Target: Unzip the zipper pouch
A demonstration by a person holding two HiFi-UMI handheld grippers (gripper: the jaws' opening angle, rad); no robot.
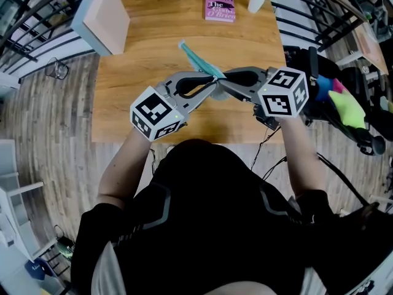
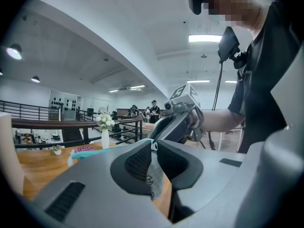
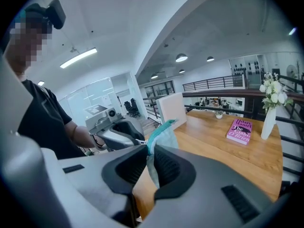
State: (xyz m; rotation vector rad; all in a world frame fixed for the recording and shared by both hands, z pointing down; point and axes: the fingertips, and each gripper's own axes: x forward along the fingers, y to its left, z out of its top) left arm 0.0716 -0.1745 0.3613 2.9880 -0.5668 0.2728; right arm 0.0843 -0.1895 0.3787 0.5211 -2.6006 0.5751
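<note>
- My left gripper [image 1: 212, 86] is pinched nearly closed on the near end of the zipper pouch [image 1: 196, 59]; grey fabric sits between its pads, and a small pale piece at the tips looks like the zipper pull, though I cannot be sure
- My right gripper [image 1: 222, 82] is clamped narrow on the same near end from the other side; its view shows the teal edge standing up out of the jaws
- The two sets of tips meet almost nose to nose above the middle of the wooden table [image 1: 141, 54]; the pouch hangs in the air between them, not resting on the wood
- The pouch's long axis runs from the tips away from me, toward the table's far edge and slightly left; a pink book [image 1: 220, 6] lies near that edge
- I judge the zip must travel along that axis; both grippers are equally near, so the right anchors while the left draws the pull
</note>
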